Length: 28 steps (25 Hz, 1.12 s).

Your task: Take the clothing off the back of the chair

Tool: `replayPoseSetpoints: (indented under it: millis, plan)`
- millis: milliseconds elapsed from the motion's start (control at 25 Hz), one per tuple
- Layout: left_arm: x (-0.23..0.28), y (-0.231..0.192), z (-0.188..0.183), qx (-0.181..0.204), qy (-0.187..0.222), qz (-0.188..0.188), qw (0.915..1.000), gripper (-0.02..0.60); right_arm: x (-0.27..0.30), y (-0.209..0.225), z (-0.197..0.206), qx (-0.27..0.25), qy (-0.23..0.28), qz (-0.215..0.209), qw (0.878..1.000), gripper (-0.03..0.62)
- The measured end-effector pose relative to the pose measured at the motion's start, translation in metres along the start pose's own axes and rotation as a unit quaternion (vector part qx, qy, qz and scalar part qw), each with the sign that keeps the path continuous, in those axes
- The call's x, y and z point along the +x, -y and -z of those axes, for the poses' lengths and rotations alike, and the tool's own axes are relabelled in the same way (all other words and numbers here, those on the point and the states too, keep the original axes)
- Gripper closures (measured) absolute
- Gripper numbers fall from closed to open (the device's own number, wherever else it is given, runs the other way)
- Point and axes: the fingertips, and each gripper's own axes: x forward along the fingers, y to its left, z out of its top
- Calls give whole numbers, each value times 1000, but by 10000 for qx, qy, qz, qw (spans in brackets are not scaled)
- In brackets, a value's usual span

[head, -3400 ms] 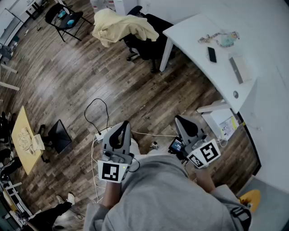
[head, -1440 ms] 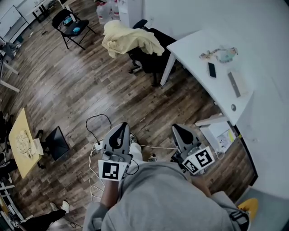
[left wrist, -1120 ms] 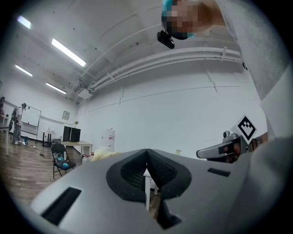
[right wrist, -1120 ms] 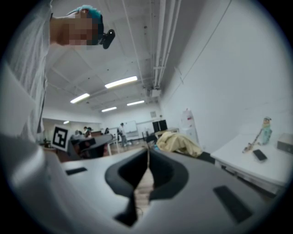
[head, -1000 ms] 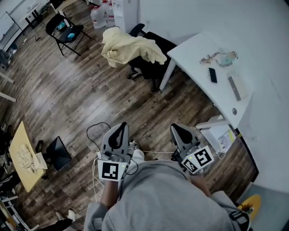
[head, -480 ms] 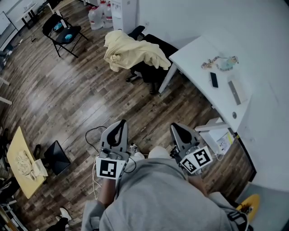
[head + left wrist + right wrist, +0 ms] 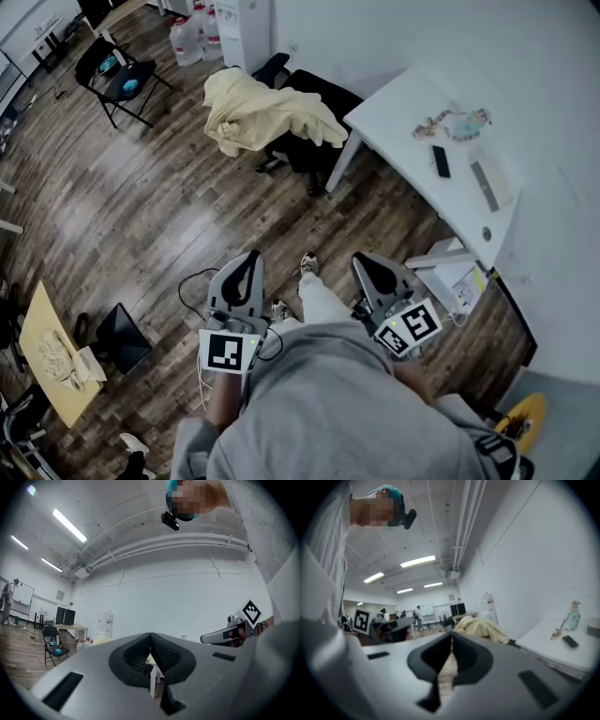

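Clothing (image 7: 267, 114), pale yellow, is seen heaped over the back of a black chair (image 7: 323, 94) at the far side of the wood floor, just beside the corner of a white table (image 7: 403, 103) and well apart from both grippers. Most of the chair back is hidden under the fabric; only the seat, one armrest and part of the base are made out. The left gripper (image 7: 251, 255) and right gripper (image 7: 361, 262) are held side by side low in the head view, pointed twd the chair. The hands behind the marker cubes are covered by the person's grey sleeves. In the left gripper view the left gripper (image 7: 150, 634) is shown w/ jaws pressed together and nothing btwn them; the chair is largely blocked by the jaw bodies there. In the right gripper view the right gripper (image 7: 451, 634) is likewise shown closed and empty, w/ the clothing (image 7: 480, 630) visible just above its right jaw, though blurred. A phone (image 7: 441, 161) and other small items on the table are too small to be identified. A folding chair (image 7: 117, 75) is cut off by the frame corner.
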Motion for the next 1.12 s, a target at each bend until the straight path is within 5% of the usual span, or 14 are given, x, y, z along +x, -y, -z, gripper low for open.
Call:
replayPoseSetpoints:
  millis: [1120]
  plan:
    - [176,-93,18,119,-425,-446,9980,546,199,117,-35,73,-437,-1040,9936,559]
